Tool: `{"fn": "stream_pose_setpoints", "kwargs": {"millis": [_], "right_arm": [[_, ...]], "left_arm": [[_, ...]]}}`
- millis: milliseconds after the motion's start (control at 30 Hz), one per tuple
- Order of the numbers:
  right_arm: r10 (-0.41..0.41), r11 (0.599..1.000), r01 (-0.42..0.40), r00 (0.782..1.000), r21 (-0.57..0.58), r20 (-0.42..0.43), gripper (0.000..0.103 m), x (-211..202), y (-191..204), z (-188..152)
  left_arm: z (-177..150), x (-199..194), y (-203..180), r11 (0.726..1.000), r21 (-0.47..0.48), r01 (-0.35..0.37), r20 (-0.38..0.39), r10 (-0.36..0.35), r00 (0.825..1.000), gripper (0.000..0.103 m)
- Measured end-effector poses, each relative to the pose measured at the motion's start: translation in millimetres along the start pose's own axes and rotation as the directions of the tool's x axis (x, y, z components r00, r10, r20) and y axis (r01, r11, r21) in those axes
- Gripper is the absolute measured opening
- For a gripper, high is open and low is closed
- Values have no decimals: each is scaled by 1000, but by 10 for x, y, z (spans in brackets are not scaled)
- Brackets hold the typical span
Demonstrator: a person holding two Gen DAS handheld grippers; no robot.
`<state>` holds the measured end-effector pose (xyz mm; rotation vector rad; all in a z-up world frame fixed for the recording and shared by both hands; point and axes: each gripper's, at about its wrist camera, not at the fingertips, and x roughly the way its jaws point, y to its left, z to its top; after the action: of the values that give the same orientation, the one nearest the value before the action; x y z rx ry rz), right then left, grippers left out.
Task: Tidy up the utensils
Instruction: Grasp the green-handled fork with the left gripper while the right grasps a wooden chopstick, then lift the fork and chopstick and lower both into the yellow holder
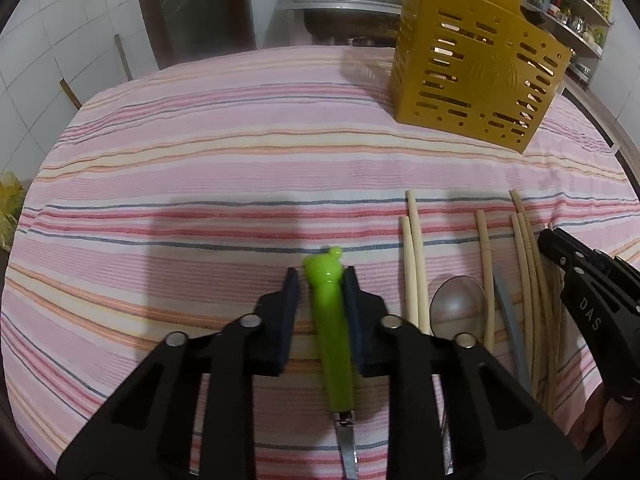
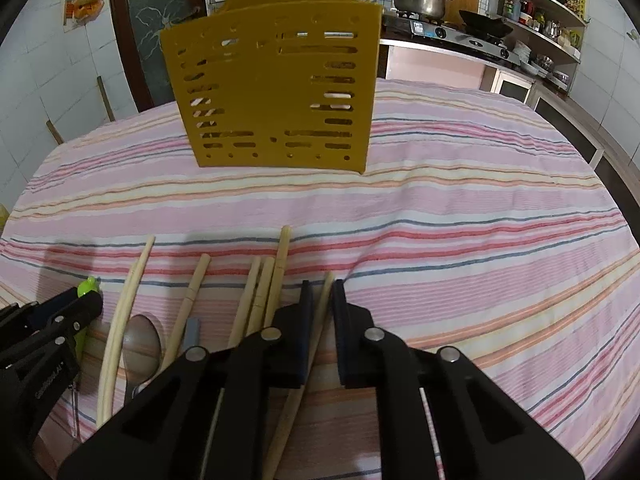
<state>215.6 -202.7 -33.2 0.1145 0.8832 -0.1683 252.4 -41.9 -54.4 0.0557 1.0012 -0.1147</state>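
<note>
A green-handled utensil (image 1: pixel 330 328) lies on the striped tablecloth between the jaws of my left gripper (image 1: pixel 320 272). The right pad touches the handle, and a strip of cloth shows by the left pad. To its right lie several pale chopsticks (image 1: pixel 416 272), a metal spoon (image 1: pixel 458 304) and a grey flat handle (image 1: pixel 510 320). My right gripper (image 2: pixel 322 280) is shut on one chopstick (image 2: pixel 320 320) at the right end of that row. A slotted gold utensil holder (image 2: pixel 276 92) stands upright farther back.
The striped cloth (image 2: pixel 480 220) covers the whole table. Behind it are a counter with a gas stove and pot (image 2: pixel 420 0), shelves of jars (image 2: pixel 540 20), a sink (image 1: pixel 344 0) and a tiled wall with a dark door (image 1: pixel 192 8).
</note>
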Motion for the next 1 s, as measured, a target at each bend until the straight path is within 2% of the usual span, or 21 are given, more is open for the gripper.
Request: {"fn": "stream_pose_setpoints", "kwargs": {"millis": [367,600,800,1000], "right_arm": [[28,1000,-28,998,8,55,6,-166,-119,26],[48,998,-51,992,21,119,6,-342,-237,89],[73,997,-79,974,18,214,6,-599,-311,137],[104,994,-105,931,-15,350,6,-956,-346,168]], "left_arm": [[-27,-72,33,1000,-15,-3,26,3,1000,18],[-57,-367,135,999,-44,4,109,0,994,17],[-63,-858,140,1000,-30,0,252,7,968,17],[-49,-1195,167,1000,-20,-5,353,11,935,17]]}}
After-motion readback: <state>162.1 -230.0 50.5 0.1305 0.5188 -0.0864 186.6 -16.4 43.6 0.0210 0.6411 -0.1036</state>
